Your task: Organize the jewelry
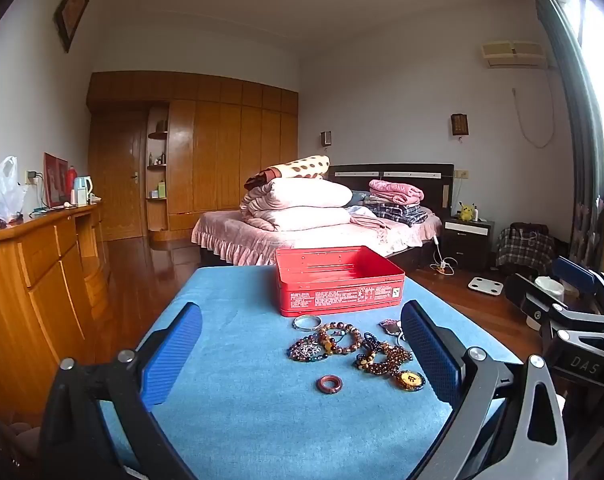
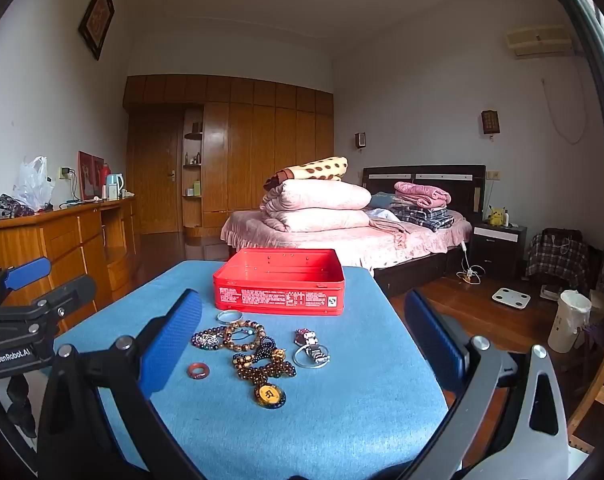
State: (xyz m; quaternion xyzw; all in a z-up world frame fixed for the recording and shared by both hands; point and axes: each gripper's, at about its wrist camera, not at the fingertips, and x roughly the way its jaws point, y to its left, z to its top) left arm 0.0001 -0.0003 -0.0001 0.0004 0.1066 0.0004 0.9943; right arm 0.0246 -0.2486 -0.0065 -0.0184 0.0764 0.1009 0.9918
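Opening step, judged: nothing yet boxed. You held left hand-held gripper [image 1: 302, 344] and right hand-held gripper [image 2: 304, 340] wide open, empty. Jewelry [image 2: 257, 354] lay on counter [image 2: 342, 420] between fingers; red tin [image 2: 279, 286] beyond. Next: lower, pinch one piece.

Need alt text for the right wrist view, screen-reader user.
Open right gripper hovers, empty, over a blue table where loose jewelry lies in front of an open red tin box: bead bracelets, a silver bangle, a reddish ring and a yellow pendant. The left gripper shows at the left edge; a bedroom lies behind.
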